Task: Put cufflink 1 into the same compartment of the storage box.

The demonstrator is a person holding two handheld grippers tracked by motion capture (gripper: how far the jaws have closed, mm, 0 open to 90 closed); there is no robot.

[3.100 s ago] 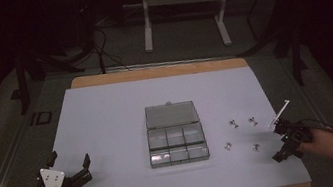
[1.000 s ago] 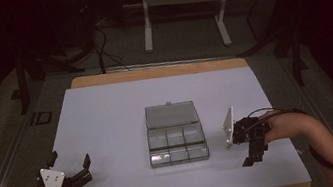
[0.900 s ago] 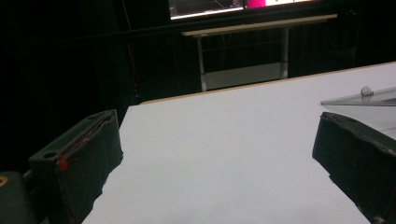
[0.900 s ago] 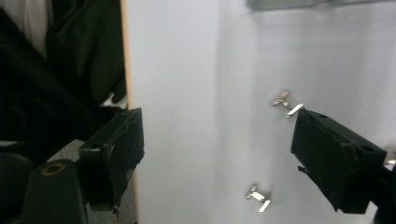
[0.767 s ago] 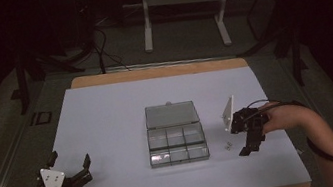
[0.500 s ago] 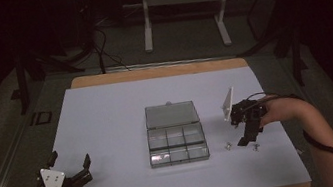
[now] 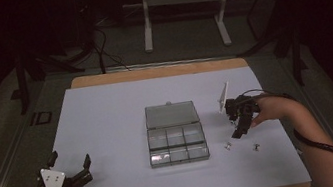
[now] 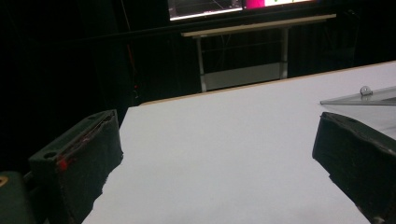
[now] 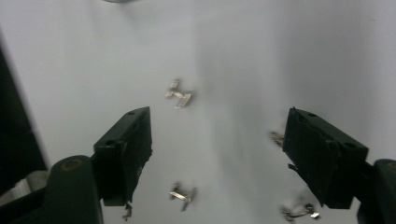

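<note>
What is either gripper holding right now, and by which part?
Nothing is held. The right gripper hangs open over small metal clips on the table, its jaws having just been closing, with nothing pinched. The left gripper rests open and empty.

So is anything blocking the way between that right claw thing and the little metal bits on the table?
Nothing visible. The right gripper hangs open over the white table, with one small metal piece lying between its jaws and bare surface around it.

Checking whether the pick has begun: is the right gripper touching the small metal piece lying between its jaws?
Apart. In the right gripper view the right gripper has open jaws on either side of the small metal piece, with bare white table between them.
</note>
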